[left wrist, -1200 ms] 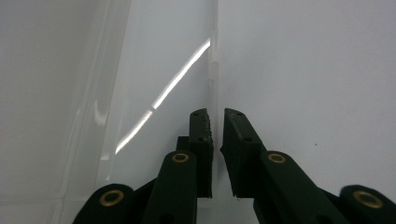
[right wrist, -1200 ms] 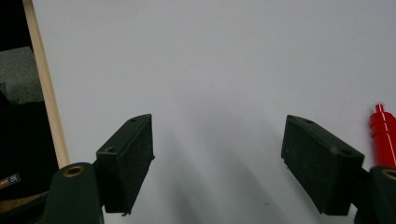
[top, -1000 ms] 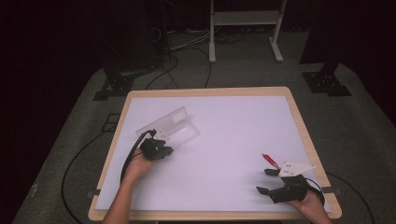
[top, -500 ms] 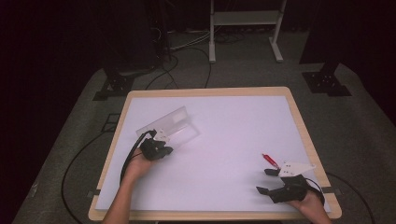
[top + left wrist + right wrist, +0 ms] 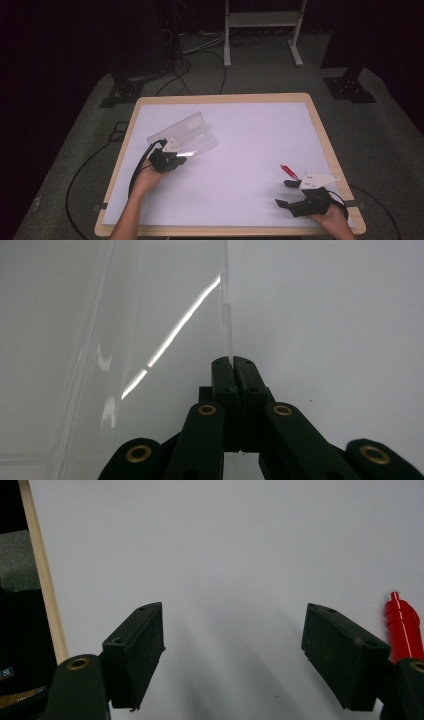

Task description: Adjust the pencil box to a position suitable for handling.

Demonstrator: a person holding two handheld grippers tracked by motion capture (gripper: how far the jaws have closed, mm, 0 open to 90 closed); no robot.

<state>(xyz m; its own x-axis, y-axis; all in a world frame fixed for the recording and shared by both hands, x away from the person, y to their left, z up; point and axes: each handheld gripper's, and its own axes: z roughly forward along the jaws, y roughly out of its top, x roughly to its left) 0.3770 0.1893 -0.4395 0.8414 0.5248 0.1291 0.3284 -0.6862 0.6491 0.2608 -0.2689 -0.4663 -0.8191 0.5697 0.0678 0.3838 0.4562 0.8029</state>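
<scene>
A: Status on the left gripper [image 5: 172, 156]?

B: We see it at about 9 o'clock on the table [image 5: 250, 107], held in the left hand [image 5: 146, 179]. Its jaws are pressed together on the thin edge of the clear plastic case [image 5: 184, 134]. In the left gripper view the left gripper [image 5: 234, 361] pinches a clear wall of the clear plastic case [image 5: 150, 330], which rises straight up from between the tips.

A: Where does the case sit?

B: Left half of the table, running from the gripper toward 1 o'clock. The far end looks tilted up off the white surface, but we cannot tell exactly how much of it rests on the table. A bright glare streak crosses its lid.

A: Right side?

B: The right gripper [image 5: 287, 192] is at about 4 o'clock, near the table's near right corner, in the right hand [image 5: 334, 222]. Jaws stand wide apart, nothing between them. The right gripper view confirms: right gripper [image 5: 232, 655] gaping over bare white table [image 5: 225, 540].

A: Anything near it?

B: A red pen [image 5: 289, 171], lying flat just beyond that gripper at its 11 o'clock in the high view, not gripped. In the right gripper view the red pen [image 5: 402, 625] lies just outside the right-hand jaw. It is well apart from the case.

A: The two grippers?

B: Well apart, one on each side of the table.
</scene>
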